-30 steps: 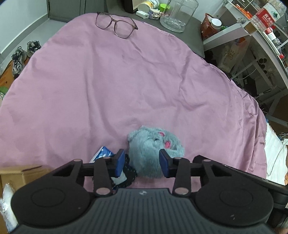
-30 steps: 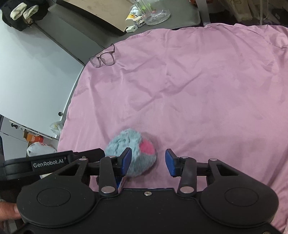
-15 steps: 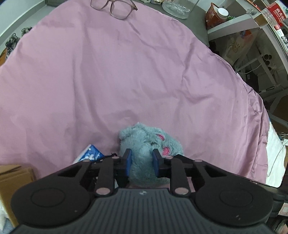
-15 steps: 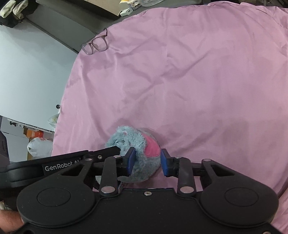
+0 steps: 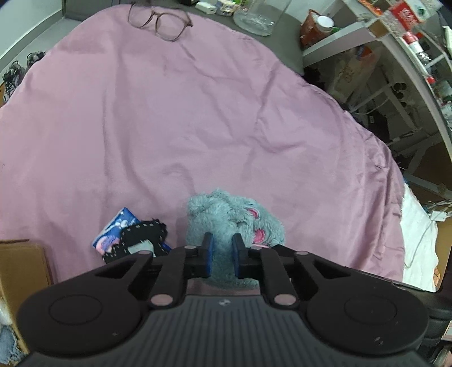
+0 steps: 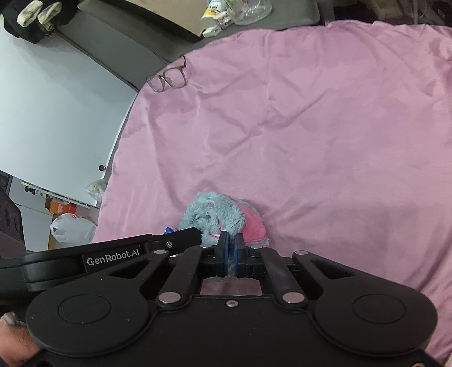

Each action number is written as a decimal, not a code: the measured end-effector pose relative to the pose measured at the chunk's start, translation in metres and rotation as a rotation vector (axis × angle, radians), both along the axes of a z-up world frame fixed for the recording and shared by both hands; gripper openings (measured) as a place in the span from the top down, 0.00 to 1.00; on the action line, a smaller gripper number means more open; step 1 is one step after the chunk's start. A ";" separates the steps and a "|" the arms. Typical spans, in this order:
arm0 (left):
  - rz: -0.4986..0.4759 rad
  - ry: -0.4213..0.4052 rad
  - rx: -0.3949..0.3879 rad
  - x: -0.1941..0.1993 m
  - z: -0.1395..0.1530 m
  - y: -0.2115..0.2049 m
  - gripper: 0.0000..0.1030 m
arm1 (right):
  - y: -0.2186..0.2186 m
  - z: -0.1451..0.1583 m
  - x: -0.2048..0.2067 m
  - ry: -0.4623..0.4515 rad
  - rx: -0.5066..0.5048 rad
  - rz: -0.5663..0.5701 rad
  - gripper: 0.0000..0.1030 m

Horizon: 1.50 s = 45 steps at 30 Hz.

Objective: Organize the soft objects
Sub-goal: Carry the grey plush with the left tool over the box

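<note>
A fluffy grey-blue plush item with pink patches point(image 5: 226, 214) lies near the front edge of the pink bedsheet point(image 5: 197, 113). My left gripper point(image 5: 221, 254) is shut on its grey fur. My right gripper point(image 6: 231, 251) is shut tight on the same plush item point(image 6: 214, 214), next to its pink part. The left gripper's arm shows at the left of the right wrist view. A black cloth with white stitching point(image 5: 138, 237) lies on a blue patterned packet point(image 5: 118, 225) just left of the plush.
Glasses point(image 5: 161, 21) lie at the sheet's far edge, also in the right wrist view point(image 6: 169, 77). A glass jar point(image 5: 260, 14) and small items stand beyond. A cardboard box point(image 5: 19, 268) is at near left. Shelves point(image 5: 395, 42) stand at right.
Both grippers have closed from open onto the plush item, bunching its fur. The black cloth and blue packet beside it have come more into view.
</note>
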<state>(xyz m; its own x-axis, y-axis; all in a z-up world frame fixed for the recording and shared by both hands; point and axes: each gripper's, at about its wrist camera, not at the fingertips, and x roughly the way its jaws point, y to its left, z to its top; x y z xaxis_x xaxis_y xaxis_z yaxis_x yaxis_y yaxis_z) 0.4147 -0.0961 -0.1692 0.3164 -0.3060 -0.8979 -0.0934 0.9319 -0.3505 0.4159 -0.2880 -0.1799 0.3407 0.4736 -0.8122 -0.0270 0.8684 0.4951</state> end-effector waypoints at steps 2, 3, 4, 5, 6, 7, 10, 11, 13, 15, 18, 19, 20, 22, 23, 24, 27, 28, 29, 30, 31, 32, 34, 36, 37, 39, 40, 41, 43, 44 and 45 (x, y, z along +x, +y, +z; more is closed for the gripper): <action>-0.010 -0.009 -0.001 -0.006 0.007 -0.004 0.88 | -0.003 0.007 -0.008 -0.010 -0.002 -0.007 0.96; -0.015 -0.013 -0.002 -0.009 0.010 -0.006 0.88 | -0.004 0.009 -0.011 -0.014 -0.003 -0.010 0.96; -0.018 -0.016 -0.004 -0.013 0.012 -0.008 0.88 | -0.005 0.012 -0.015 -0.017 -0.003 -0.012 0.96; -0.021 -0.020 -0.005 -0.016 0.015 -0.009 0.88 | -0.007 0.015 -0.020 -0.022 -0.003 -0.014 0.96; -0.023 -0.023 -0.008 -0.020 0.018 -0.011 0.88 | -0.007 0.017 -0.025 -0.027 -0.005 -0.014 0.96; -0.025 -0.026 -0.011 -0.024 0.020 -0.012 0.88 | -0.008 0.020 -0.030 -0.031 -0.006 -0.016 0.96; -0.029 -0.033 -0.018 -0.037 0.025 -0.015 0.88 | -0.012 0.026 -0.043 -0.041 -0.007 -0.021 0.96; -0.030 -0.034 -0.020 -0.042 0.027 -0.017 0.88 | -0.013 0.027 -0.049 -0.043 -0.007 -0.024 0.96; -0.034 -0.038 -0.020 -0.051 0.029 -0.020 0.88 | -0.015 0.030 -0.057 -0.046 -0.008 -0.028 0.96; -0.038 -0.042 -0.021 -0.061 0.032 -0.023 0.88 | -0.016 0.033 -0.067 -0.049 -0.010 -0.030 0.96; -0.042 -0.047 -0.024 -0.075 0.036 -0.025 0.88 | -0.018 0.037 -0.079 -0.053 -0.011 -0.029 0.96; -0.042 -0.049 -0.025 -0.080 0.037 -0.025 0.88 | -0.019 0.038 -0.083 -0.055 -0.011 -0.028 0.96; -0.042 -0.051 -0.027 -0.084 0.038 -0.025 0.88 | -0.019 0.040 -0.088 -0.059 -0.013 -0.026 0.96; -0.041 -0.055 -0.028 -0.092 0.040 -0.024 0.88 | -0.018 0.043 -0.094 -0.064 -0.015 -0.022 0.96; -0.040 -0.057 -0.029 -0.096 0.041 -0.024 0.88 | -0.017 0.045 -0.098 -0.067 -0.016 -0.020 0.96; -0.038 -0.059 -0.031 -0.099 0.042 -0.023 0.88 | -0.018 0.047 -0.102 -0.070 -0.016 -0.018 0.96; -0.032 -0.067 -0.034 -0.111 0.046 -0.019 0.88 | -0.014 0.052 -0.112 -0.080 -0.017 -0.010 0.96; -0.030 -0.070 -0.033 -0.114 0.047 -0.018 0.88 | -0.012 0.053 -0.116 -0.084 -0.017 -0.007 0.96; -0.027 -0.073 -0.033 -0.118 0.049 -0.017 0.88 | -0.011 0.055 -0.119 -0.087 -0.018 -0.003 0.96; -0.023 -0.077 -0.034 -0.122 0.050 -0.014 0.88 | -0.009 0.057 -0.122 -0.091 -0.018 0.001 0.96; -0.019 -0.079 -0.034 -0.125 0.051 -0.012 0.88 | -0.007 0.059 -0.125 -0.094 -0.017 0.005 0.96; -0.015 -0.081 -0.035 -0.127 0.053 -0.009 0.88 | -0.004 0.061 -0.128 -0.099 -0.017 0.010 0.96; -0.006 -0.085 -0.036 -0.133 0.055 -0.004 0.88 | 0.002 0.063 -0.132 -0.105 -0.018 0.016 0.96; 0.002 -0.090 -0.035 -0.138 0.058 0.001 0.88 | 0.008 0.066 -0.135 -0.111 -0.016 0.024 0.96; 0.006 -0.094 -0.035 -0.141 0.059 0.004 0.88 | 0.010 0.068 -0.137 -0.115 -0.017 0.029 0.96; 0.015 -0.101 -0.037 -0.146 0.062 0.011 0.88 | 0.017 0.070 -0.141 -0.122 -0.016 0.040 0.96; 0.020 -0.103 -0.038 -0.149 0.062 0.015 0.88 | 0.020 0.071 -0.143 -0.125 -0.016 0.044 0.96; 0.024 -0.105 -0.038 -0.151 0.063 0.018 0.88 | 0.024 0.072 -0.144 -0.127 -0.016 0.049 0.96; 0.036 -0.106 -0.042 -0.155 0.065 0.026 0.88 | 0.031 0.073 -0.146 -0.130 -0.017 0.057 0.96; 0.044 -0.107 -0.042 -0.158 0.065 0.030 0.88 | 0.036 0.073 -0.148 -0.132 -0.017 0.061 0.96; 0.048 -0.110 -0.042 -0.160 0.066 0.034 0.88 | 0.039 0.074 -0.150 -0.133 -0.017 0.065 0.96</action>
